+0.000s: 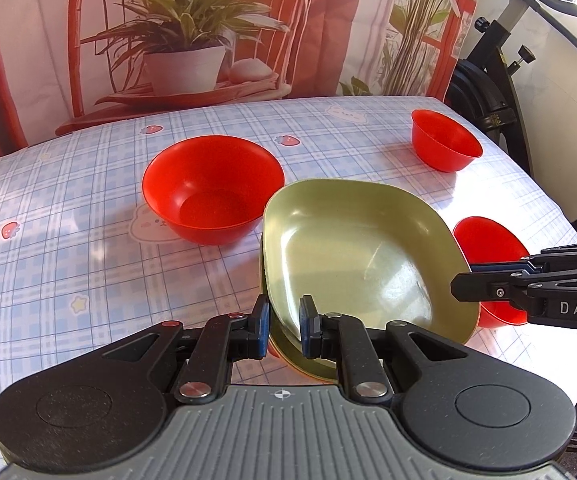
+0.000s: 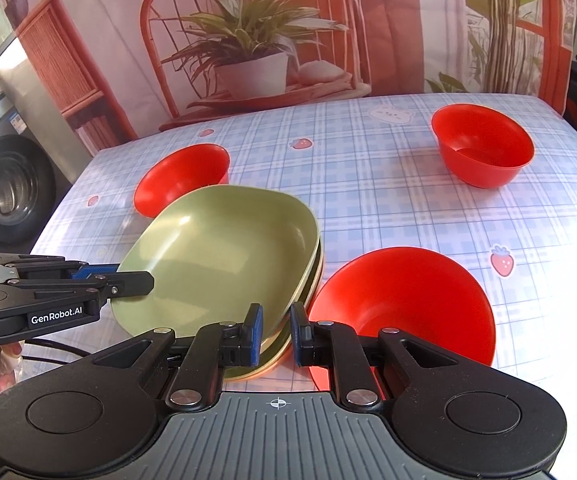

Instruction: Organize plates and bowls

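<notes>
Green plates (image 1: pixel 352 256) sit stacked near the front of our checked surface (image 1: pixel 68 240), and we have them from both sides. Our left hand-held gripper (image 1: pixel 284 330) is clamped nearly closed on the stack's near rim, and our right hand-held gripper (image 2: pixel 276 334) pinches the opposite rim the same way. Three red bowls stand around the stack: a big bowl (image 1: pixel 212 190) just beside it on the left, a near bowl (image 2: pixel 404 312) touching it on the right, and a far bowl (image 2: pixel 482 146) well apart toward the back right corner.
</notes>
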